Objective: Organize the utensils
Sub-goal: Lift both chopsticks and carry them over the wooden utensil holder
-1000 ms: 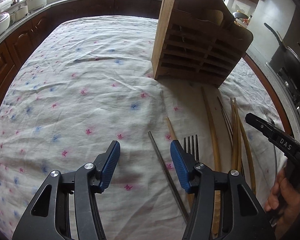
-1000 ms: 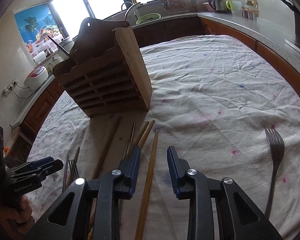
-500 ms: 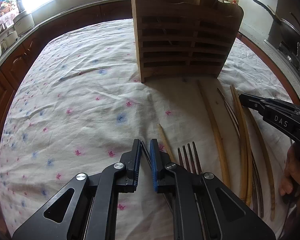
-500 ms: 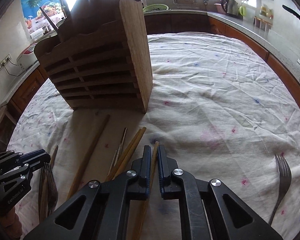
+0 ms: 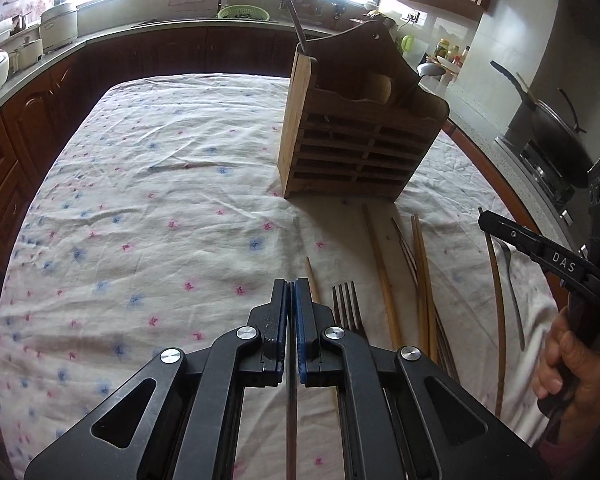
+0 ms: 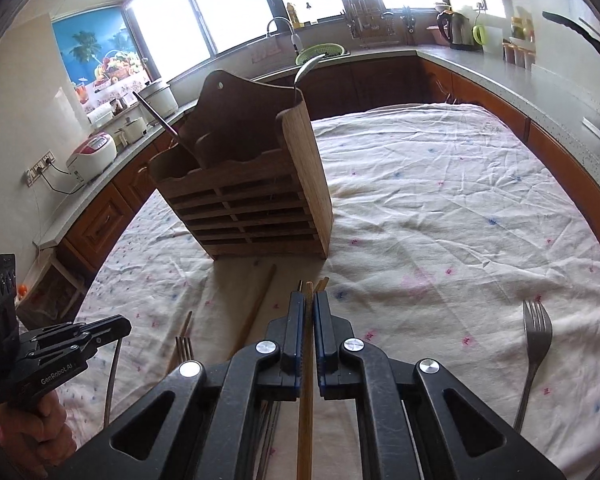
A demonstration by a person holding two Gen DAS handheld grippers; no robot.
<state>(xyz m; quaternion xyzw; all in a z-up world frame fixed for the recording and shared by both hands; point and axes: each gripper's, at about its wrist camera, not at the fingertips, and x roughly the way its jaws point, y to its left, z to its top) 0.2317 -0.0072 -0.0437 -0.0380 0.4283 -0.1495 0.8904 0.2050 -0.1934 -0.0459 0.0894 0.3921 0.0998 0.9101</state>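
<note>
In the left wrist view my left gripper (image 5: 291, 282) is shut on a thin grey metal chopstick (image 5: 291, 408), lifted off the floral cloth (image 5: 148, 208). My right gripper (image 6: 309, 295) is shut on a wooden chopstick (image 6: 306, 408), also raised. The wooden utensil holder (image 5: 360, 152) (image 6: 256, 196) stands upright ahead of both, with a few utensils sticking out of its top. On the cloth lie a fork (image 5: 346, 308), several wooden chopsticks (image 5: 382, 276) and a second fork (image 6: 537, 344) off to the right.
A hand holds the right gripper (image 5: 540, 254) at the left wrist view's right edge; the left gripper (image 6: 68, 344) shows at the right wrist view's lower left. Dark wooden counters (image 5: 28, 120) ring the table, with a rice cooker (image 6: 92, 154), a sink faucet (image 6: 292, 36) and a pan (image 5: 556, 132).
Both grippers closed, the left on the metal chopstick and the right on a wooden one. Both then rose, lifting the sticks off the cloth.
</note>
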